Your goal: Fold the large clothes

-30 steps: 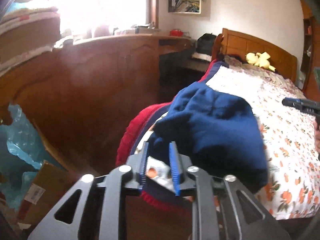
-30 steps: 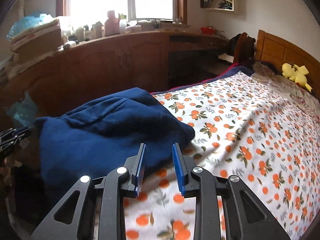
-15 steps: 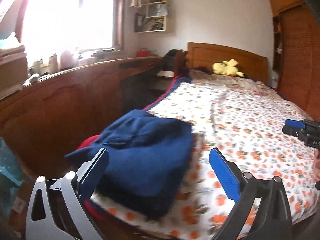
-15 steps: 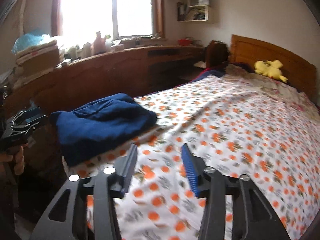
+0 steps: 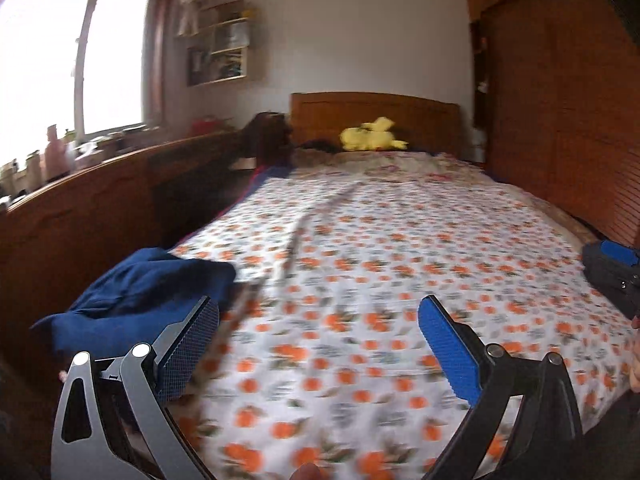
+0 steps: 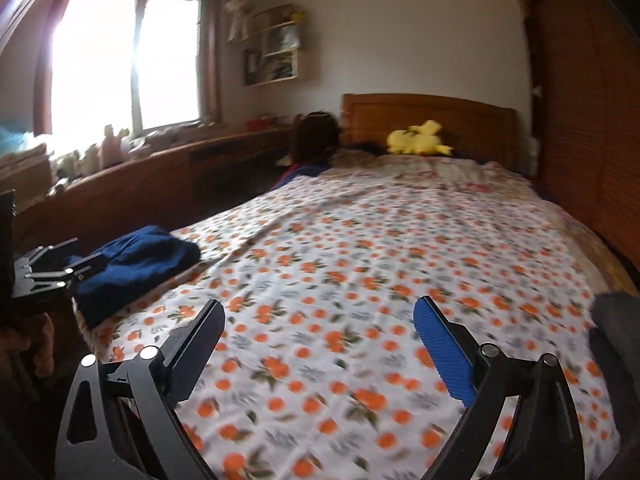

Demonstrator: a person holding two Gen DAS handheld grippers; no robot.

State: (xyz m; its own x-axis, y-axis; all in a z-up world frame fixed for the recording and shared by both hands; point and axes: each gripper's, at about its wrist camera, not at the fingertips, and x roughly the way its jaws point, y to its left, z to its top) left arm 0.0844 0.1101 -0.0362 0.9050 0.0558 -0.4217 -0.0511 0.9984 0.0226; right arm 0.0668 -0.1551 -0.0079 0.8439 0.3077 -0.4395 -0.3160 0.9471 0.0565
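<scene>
The folded navy garment (image 5: 136,300) is seen at the bed's (image 5: 400,240) near-left corner. Both the left hand-held gripper (image 5: 318,320) and right hand-held gripper (image 6: 318,320) are spread wide, empty. No writing can be read.

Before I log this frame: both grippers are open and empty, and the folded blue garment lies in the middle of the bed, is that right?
Not quite. Both the left gripper and the right gripper are open and empty, but the folded blue garment lies at the bed's near left corner, not its middle; the right wrist view shows it.
</scene>
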